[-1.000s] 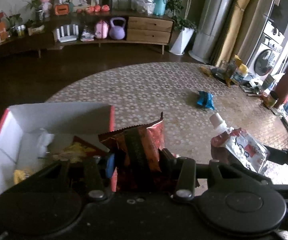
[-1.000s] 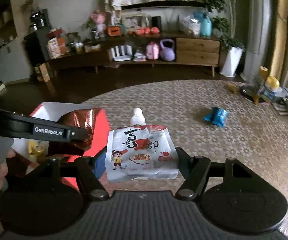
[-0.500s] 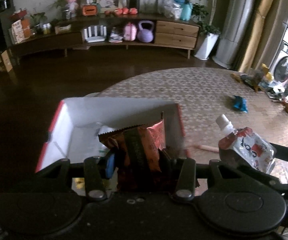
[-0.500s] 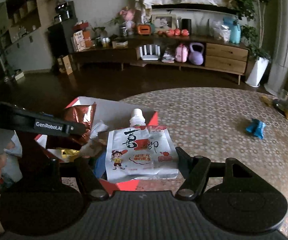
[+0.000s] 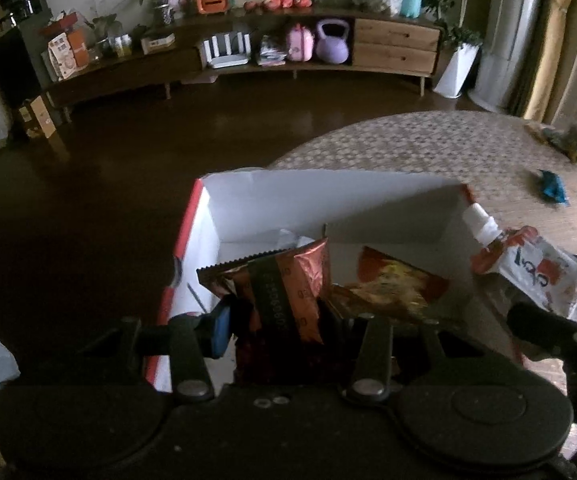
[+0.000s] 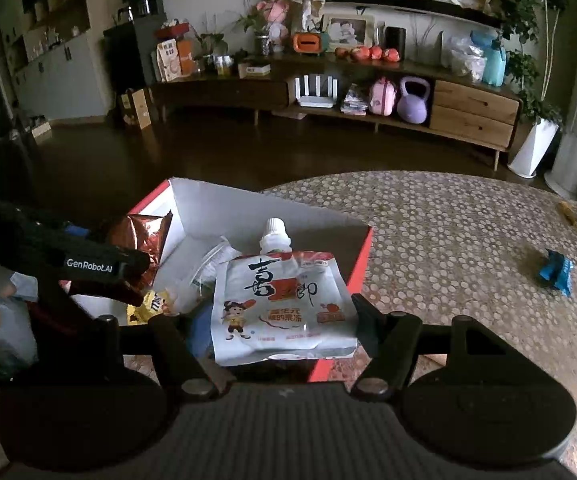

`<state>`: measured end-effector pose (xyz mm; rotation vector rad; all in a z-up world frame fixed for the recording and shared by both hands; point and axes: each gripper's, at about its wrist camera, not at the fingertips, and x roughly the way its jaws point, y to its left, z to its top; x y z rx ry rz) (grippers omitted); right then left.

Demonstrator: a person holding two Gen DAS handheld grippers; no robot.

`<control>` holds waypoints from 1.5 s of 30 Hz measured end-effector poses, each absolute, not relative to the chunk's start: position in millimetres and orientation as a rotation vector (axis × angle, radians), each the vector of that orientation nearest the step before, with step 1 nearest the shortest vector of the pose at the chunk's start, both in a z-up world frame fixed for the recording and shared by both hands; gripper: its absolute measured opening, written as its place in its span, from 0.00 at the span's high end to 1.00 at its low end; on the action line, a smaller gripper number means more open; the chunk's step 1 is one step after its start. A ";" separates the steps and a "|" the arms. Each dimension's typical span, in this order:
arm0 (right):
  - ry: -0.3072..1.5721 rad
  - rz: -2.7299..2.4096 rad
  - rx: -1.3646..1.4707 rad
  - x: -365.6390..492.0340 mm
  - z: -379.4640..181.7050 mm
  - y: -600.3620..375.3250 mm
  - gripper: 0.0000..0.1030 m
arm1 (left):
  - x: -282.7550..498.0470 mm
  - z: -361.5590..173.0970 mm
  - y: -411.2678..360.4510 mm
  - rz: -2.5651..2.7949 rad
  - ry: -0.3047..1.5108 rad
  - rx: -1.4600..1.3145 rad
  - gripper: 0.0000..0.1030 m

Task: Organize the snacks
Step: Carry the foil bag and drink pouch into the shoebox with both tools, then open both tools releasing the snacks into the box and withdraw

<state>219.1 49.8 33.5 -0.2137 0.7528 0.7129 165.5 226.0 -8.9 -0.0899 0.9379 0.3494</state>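
Note:
A red box with a white inside [image 5: 328, 200] stands at the table's left edge; it also shows in the right wrist view [image 6: 216, 208]. My left gripper [image 5: 276, 320] is shut on a copper-red foil snack packet [image 5: 288, 280] and holds it over the box. My right gripper [image 6: 284, 320] is shut on a white jelly pouch with a spout [image 6: 284, 304] and holds it over the box's right side. The pouch also shows in the left wrist view [image 5: 528, 264]. Several snack packets [image 5: 396, 284] lie inside the box.
A blue snack packet [image 6: 556, 270] lies on the patterned round table [image 6: 468, 232] to the right. Beyond the table are dark floor and a long low cabinet [image 6: 368, 92]. Clutter stands at the table's far right edge [image 5: 568, 136].
Both grippers have moved left with their snacks, from over the table to over the box. The box now sits straight ahead in both views.

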 end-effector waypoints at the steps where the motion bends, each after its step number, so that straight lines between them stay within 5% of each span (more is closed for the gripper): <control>1: 0.758 0.714 -0.219 222.0 29.3 53.4 0.33 | 168.7 -11.9 228.0 0.355 0.941 -0.085 0.56; 32: 0.846 0.725 -0.331 250.8 -33.9 104.3 0.32 | 205.4 -73.0 252.3 0.387 1.059 -0.065 0.54; 34: 0.845 0.725 -0.341 251.7 -32.9 104.2 0.31 | 204.9 -72.2 252.1 0.395 1.060 -0.069 0.51; 38: 0.846 0.729 -0.342 248.7 -30.6 99.9 0.31 | 200.8 -70.1 247.8 0.409 1.052 -0.059 0.29; 45: 0.835 0.746 -0.356 236.9 -24.1 92.4 0.31 | 188.8 -56.5 243.5 0.415 1.014 -0.067 0.16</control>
